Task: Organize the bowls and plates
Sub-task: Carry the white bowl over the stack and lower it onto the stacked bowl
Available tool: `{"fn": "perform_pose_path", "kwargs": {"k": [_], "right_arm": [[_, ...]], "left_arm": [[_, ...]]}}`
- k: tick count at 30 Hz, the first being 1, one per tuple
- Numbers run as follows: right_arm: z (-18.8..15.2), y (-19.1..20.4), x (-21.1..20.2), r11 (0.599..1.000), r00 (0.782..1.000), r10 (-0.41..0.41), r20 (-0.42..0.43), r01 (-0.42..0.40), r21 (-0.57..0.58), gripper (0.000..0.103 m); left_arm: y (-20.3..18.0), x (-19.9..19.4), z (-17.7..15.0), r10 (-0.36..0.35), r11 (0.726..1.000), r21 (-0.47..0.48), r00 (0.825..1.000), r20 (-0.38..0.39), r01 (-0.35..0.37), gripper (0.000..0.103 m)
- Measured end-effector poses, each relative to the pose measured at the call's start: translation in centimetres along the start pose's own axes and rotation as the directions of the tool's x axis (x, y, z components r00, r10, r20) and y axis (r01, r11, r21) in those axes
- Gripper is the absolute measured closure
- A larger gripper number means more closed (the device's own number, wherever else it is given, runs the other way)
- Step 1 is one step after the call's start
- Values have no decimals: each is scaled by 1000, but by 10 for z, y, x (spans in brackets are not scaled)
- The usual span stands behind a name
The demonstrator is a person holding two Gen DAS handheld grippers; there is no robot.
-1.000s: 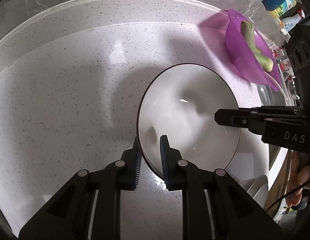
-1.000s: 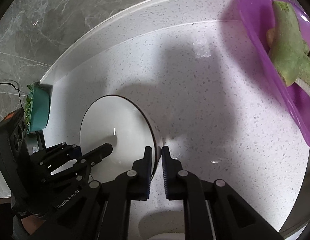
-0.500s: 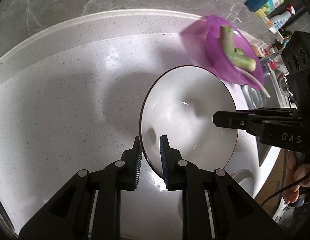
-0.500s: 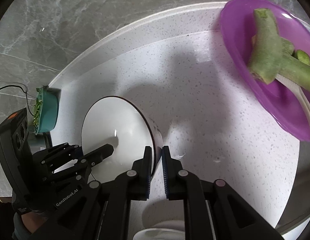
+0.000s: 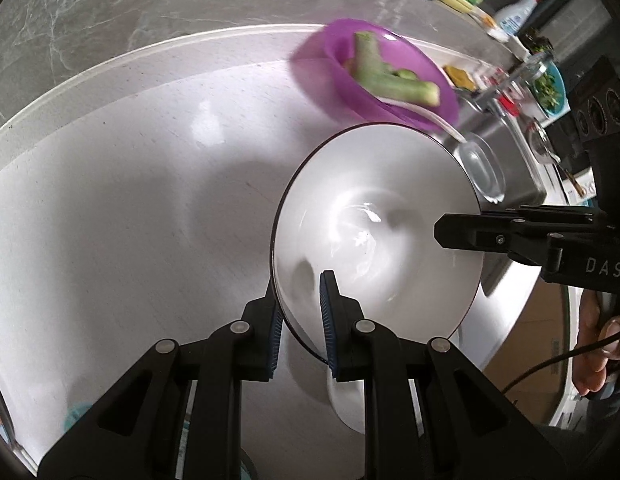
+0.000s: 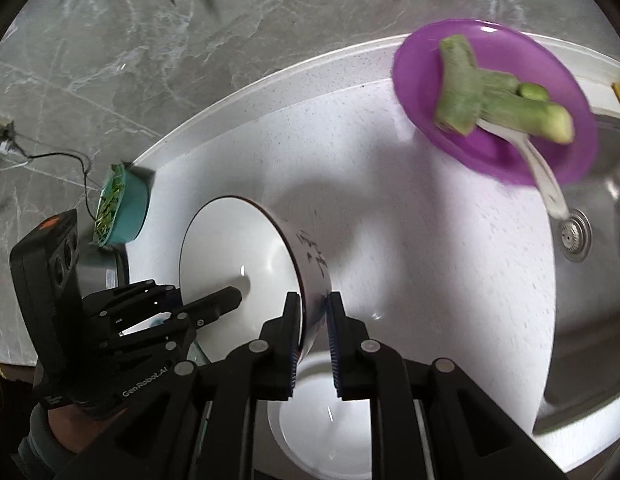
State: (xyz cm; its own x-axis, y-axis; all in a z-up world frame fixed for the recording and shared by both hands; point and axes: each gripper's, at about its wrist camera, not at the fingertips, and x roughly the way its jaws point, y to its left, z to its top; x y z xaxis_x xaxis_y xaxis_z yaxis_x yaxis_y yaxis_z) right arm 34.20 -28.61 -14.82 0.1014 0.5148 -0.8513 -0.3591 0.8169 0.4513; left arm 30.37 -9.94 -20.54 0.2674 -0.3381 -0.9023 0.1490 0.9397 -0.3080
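**Asker:** While both grippers are in view, what surface lies under them, and what room is this?

**Describer:** A white speckled countertop [image 5: 122, 208] with a raised lip along its back edge, set against a grey marbled wall [image 6: 158, 52]. It looks like a kitchen: a steel sink [image 6: 590, 300] with a round drain [image 6: 575, 233] sits at the counter's right end, and bottles [image 5: 514, 14] stand blurred along the far wall.

**Asker:** Where is the bowl being handled?

**Describer:** A white bowl with a dark rim [image 5: 374, 240] is held tipped on its side above the counter. The left gripper [image 5: 300, 316] has its jaws clamped on the near rim, one blue-padded finger outside, one inside. The right gripper [image 6: 314, 332] has its jaws clamped on the opposite wall of the same bowl. Directly below sits a second white bowl [image 6: 326, 424], close to the counter's front edge.

**Asker:** What crowds the edges?

**Describer:** A purple plate [image 6: 550, 60] carrying green vegetable stalks [image 6: 494, 96] and a white spoon [image 6: 546, 176] rests near the back lip, its edge reaching the sink. A teal bowl of greens [image 6: 126, 208] sits at the far left end. A small clear glass dish [image 5: 480, 168] lies in the sink.

**Asker:** Any open room?

**Describer:** Bare countertop spreads between the purple plate and the teal bowl.
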Motion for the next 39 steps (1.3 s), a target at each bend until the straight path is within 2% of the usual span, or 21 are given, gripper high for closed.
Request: {"fn": "perform_pose_path", "kwargs": {"k": [9, 18, 23, 27, 35, 39], "right_arm": [[-64, -25, -18, 999, 1000, 19, -6, -19, 37, 86], [-98, -43, -15, 998, 999, 23, -36, -21, 61, 86], [-106, -51, -8, 998, 999, 21, -50, -17, 62, 86], [-109, -54, -2, 998, 998, 8, -62, -4, 58, 86], [-114, -50, 8, 999, 997, -46, -58, 46, 5, 87], [-117, -47, 13, 999, 996, -49, -68, 49, -12, 88]], "left_arm": [[-44, 4, -71, -37, 999, -9, 998, -52, 37, 87], [-67, 21, -122, -48, 999, -31, 993, -106, 45, 87], [-68, 34, -129, -31, 999, -34, 993, -111, 28, 87], [-69, 50, -116, -3, 1000, -19, 994, -111, 1, 87], [-66, 55, -103, 52, 999, -2, 995, -82, -53, 87], [-69, 55, -103, 85, 996, 13, 995, -51, -85, 73]]}}
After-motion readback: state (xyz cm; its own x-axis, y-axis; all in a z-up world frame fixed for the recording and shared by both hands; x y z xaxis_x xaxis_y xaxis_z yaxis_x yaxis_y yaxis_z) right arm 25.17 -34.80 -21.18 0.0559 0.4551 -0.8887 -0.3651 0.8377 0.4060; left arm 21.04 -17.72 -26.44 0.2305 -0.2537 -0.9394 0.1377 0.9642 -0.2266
